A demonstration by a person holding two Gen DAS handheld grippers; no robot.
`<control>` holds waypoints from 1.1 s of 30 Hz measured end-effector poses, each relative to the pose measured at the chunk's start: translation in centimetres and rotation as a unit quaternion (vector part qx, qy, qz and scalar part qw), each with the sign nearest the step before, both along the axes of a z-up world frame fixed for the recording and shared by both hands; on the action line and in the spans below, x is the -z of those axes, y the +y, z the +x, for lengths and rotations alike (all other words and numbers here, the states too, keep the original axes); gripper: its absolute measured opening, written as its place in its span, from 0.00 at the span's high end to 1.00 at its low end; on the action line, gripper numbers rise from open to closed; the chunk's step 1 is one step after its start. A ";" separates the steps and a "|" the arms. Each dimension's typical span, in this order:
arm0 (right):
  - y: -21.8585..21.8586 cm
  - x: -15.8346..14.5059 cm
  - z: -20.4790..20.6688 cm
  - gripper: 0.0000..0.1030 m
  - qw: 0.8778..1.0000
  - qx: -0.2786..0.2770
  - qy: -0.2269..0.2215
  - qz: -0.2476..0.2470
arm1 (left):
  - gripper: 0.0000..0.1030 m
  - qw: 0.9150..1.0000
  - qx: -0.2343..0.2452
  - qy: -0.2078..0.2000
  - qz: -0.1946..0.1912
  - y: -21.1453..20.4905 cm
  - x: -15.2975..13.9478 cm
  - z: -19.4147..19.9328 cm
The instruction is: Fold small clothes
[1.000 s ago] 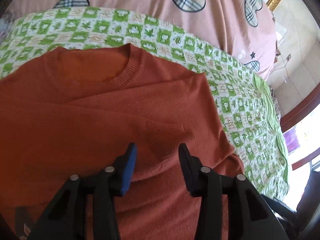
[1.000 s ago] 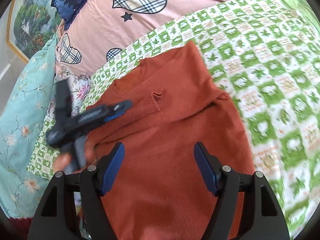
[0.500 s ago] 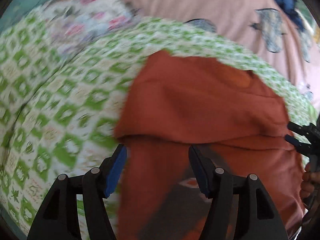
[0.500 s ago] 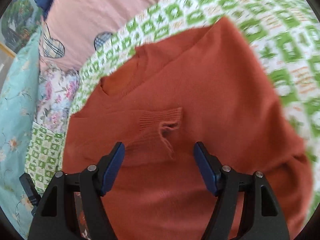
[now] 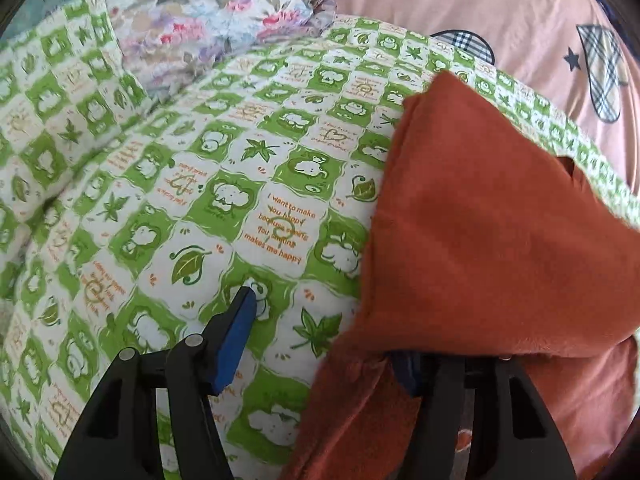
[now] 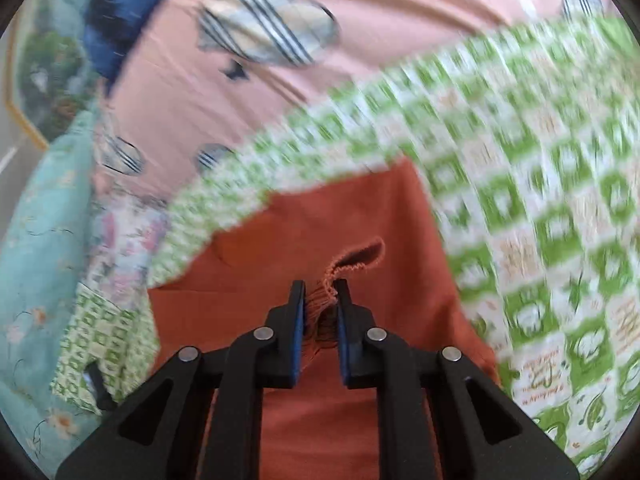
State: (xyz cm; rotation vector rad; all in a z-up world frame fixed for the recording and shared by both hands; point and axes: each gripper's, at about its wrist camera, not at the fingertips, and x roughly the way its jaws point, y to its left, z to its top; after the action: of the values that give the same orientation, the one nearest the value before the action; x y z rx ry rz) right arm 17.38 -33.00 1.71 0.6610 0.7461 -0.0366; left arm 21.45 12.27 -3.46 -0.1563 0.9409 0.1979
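A rust-orange knit sweater (image 5: 480, 232) lies on a green and white checked sheet (image 5: 200, 200). In the left wrist view my left gripper (image 5: 324, 328) is open at the sweater's left edge; its left finger (image 5: 236, 332) rests over the sheet and its right finger is hidden under a raised fold of the sweater. In the right wrist view my right gripper (image 6: 320, 292) is shut on the ribbed cuff (image 6: 344, 264) of a sleeve folded across the sweater (image 6: 320, 216). That view is motion-blurred.
A pink duvet with plaid hearts (image 5: 500, 4) lies beyond the sheet and also shows in the right wrist view (image 6: 320, 20). A floral pillow (image 5: 208, 12) sits at the far left. A teal floral cover (image 6: 36, 240) borders the sheet's left side.
My right gripper has closed on the sleeve cuff it hovered over. My left gripper has swung from above the sweater's chest to its left edge, with one finger now under the cloth.
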 end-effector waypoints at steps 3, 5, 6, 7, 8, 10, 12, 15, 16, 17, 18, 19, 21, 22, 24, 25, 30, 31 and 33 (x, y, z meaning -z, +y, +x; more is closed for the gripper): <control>-0.1 1.1 -0.4 0.86 1.000 0.005 -0.001 0.003 | 0.49 0.999 -0.023 -0.027 -0.014 0.7 -0.9 -1.2; 0.1 1.7 -0.2 0.86 1.000 0.016 0.010 -0.024 | 0.48 0.997 -0.040 -0.048 -0.038 1.7 -1.2 -2.1; -0.1 2.5 0.0 0.88 0.999 0.022 0.024 -0.027 | 0.47 0.997 -0.047 -0.050 -0.045 2.0 -1.0 -2.3; -0.1 3.1 0.3 0.88 0.999 0.027 0.037 -0.029 | 0.47 0.997 -0.053 -0.037 -0.051 2.2 -0.4 -2.2; -0.3 4.0 0.5 0.88 0.997 0.036 0.057 -0.036 | 0.47 0.997 -0.054 -0.027 -0.050 2.1 -0.1 -2.0; -0.9 5.0 0.4 0.88 0.995 0.049 0.078 -0.045 | 0.46 0.997 -0.052 -0.030 -0.043 1.9 -0.3 -2.2; -1.1 4.5 -0.2 0.88 0.991 0.067 0.092 -0.066 | 0.46 0.997 -0.051 -0.031 -0.042 1.8 -0.3 -2.4; 0.8 1.1 -1.4 0.79 0.992 0.066 0.051 -0.096 | 0.45 0.996 -0.053 -0.041 -0.055 2.2 -0.2 -2.6; 2.0 0.0 -1.1 0.60 0.995 0.038 0.027 -0.091 | 0.45 0.996 -0.054 -0.043 -0.055 2.2 -0.2 -2.8; 3.4 -0.8 -0.3 0.45 0.997 0.003 0.013 -0.082 | 0.45 0.996 -0.055 -0.047 -0.057 2.2 -0.1 -3.0; 5.2 -1.3 1.0 0.22 0.997 -0.043 0.002 -0.069 | 0.45 0.995 -0.056 -0.051 -0.059 2.2 -0.1 -3.2; 7.4 -1.7 2.7 0.20 0.994 -0.090 -0.009 -0.058 | 0.45 0.995 -0.056 -0.054 -0.062 2.3 -0.1 -3.3; 11.7 -2.0 6.5 0.20 0.984 -0.171 -0.029 -0.038 | 0.44 0.994 -0.058 -0.059 -0.072 2.5 -0.1 -3.6; 13.5 -1.9 8.1 0.20 0.979 -0.200 -0.032 -0.033 | 0.44 0.993 -0.058 -0.062 -0.079 2.6 0.0 -3.8; 17.7 -1.4 13.0 0.20 0.965 -0.260 -0.032 -0.015 | 0.43 0.992 -0.057 -0.068 -0.091 2.9 0.1 -4.1; 19.2 -1.1 14.9 0.20 0.960 -0.279 -0.028 -0.009 | 0.43 0.991 -0.056 -0.071 -0.097 3.1 0.1 -4.1; 26.1 1.6 24.8 0.20 0.930 -0.367 0.025 -0.004 | 0.41 0.989 -0.052 -0.085 -0.113 3.4 0.3 -4.2; 27.7 2.6 26.3 0.20 0.917 -0.395 0.055 0.000 | 0.41 0.988 -0.052 -0.088 -0.116 3.4 0.3 -4.3; 31.0 4.6 28.4 0.20 0.889 -0.446 0.100 0.032 | 0.40 0.986 -0.050 -0.095 -0.125 3.6 0.5 -4.2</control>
State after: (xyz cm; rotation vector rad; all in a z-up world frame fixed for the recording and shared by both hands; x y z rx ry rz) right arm 45.78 -2.04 -2.91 0.3253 1.2016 0.7803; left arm 17.21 15.90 -3.93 -0.4471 0.7665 0.1544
